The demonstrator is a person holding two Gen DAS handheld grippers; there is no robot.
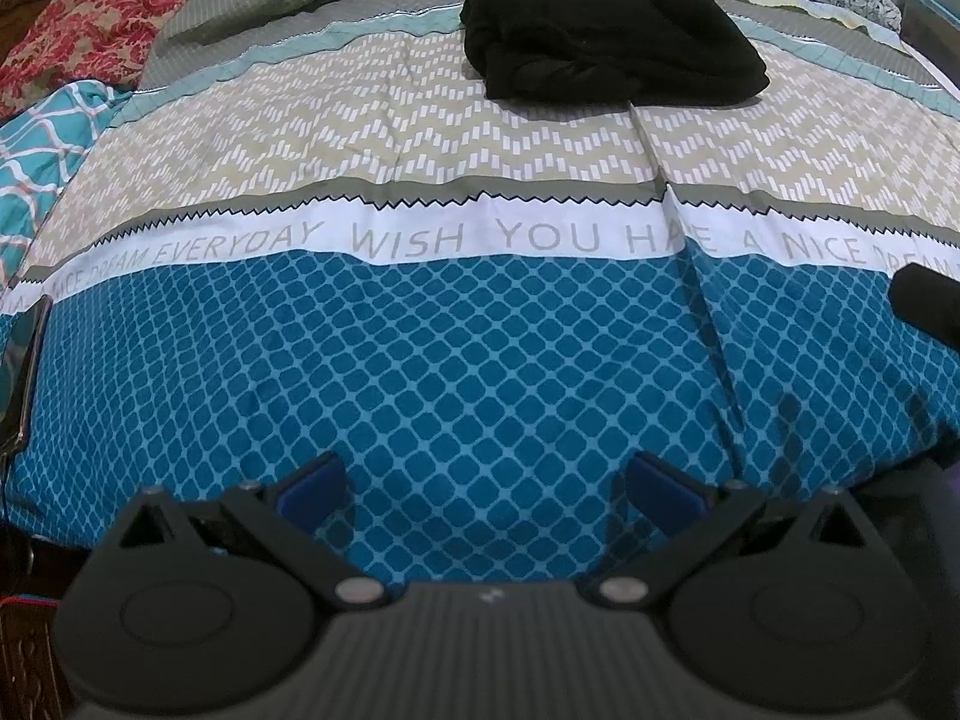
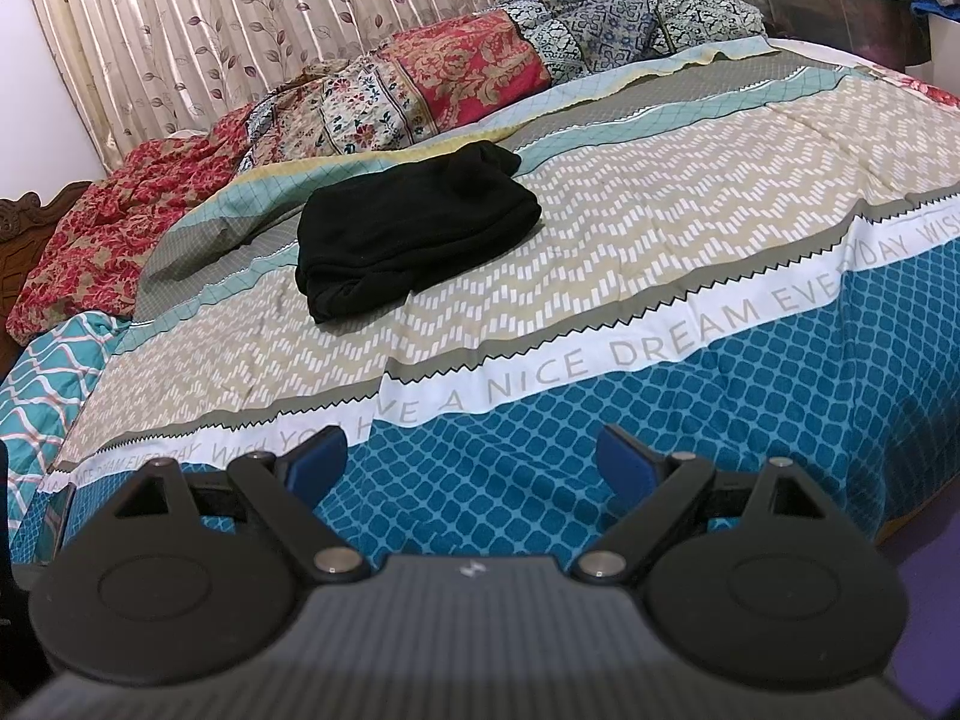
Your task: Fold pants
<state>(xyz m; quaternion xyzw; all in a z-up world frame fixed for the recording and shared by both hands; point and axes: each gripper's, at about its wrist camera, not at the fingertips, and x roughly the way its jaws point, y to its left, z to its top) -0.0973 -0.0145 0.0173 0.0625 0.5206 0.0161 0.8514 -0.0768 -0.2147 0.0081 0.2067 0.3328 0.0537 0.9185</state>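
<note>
Nearest, at the bottom of each wrist view, both tools stand spread with nothing between their blue pads: the left gripper (image 1: pixel 486 483) and the right gripper (image 2: pixel 474 462) each hang over the teal lattice band of the bedspread (image 1: pixel 480 348), well short of the garment. Beyond that band runs the white lettered stripe, then the beige zigzag band, and at that band's far edge lie the black pants (image 1: pixel 606 42), already gathered into a compact, layered bundle and touched by neither tool. In the left view the bundle sits in the upper right of centre; in the right view the same pants (image 2: pixel 414 228) sit upper left of centre, their longer side slanting from lower left to upper right. So the bundle lies ahead and between the two tools, neither clearly nearer. Whether this is a finished fold or a heap awaiting spreading cannot be told.
</note>
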